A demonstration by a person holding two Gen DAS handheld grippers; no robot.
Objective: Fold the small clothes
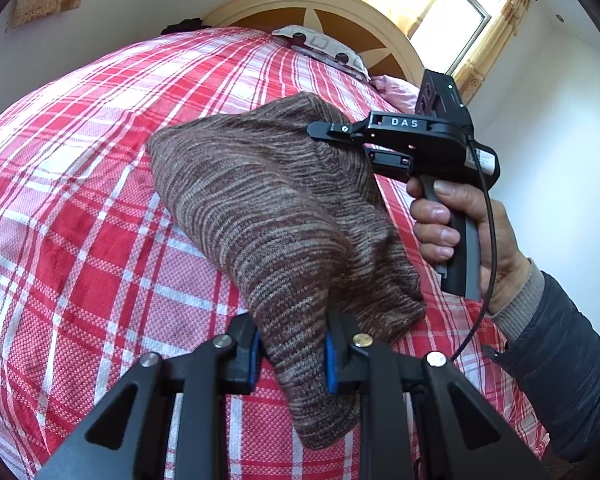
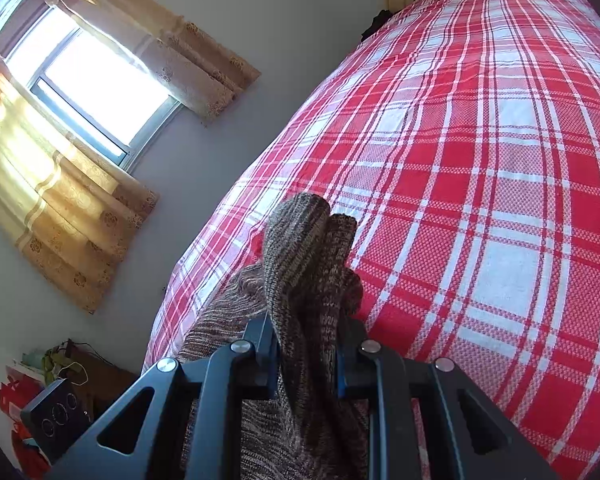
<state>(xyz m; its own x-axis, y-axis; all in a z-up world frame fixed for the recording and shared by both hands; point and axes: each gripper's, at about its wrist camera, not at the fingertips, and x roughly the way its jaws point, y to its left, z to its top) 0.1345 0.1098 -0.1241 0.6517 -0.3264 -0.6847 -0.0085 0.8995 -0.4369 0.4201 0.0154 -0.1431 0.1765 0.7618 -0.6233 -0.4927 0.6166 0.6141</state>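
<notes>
Pinched between the blue pads of the left gripper (image 1: 292,354), one edge of the brown knit (image 1: 268,208) is held up off the plaid bed (image 1: 80,240), while the opposite edge is clamped in the right gripper (image 2: 306,354) farther off, so the cloth hangs between the two. No finished fold is seen, and the work is judged barely begun: the knit has yet to be laid flat, doubled over and smoothed.
</notes>
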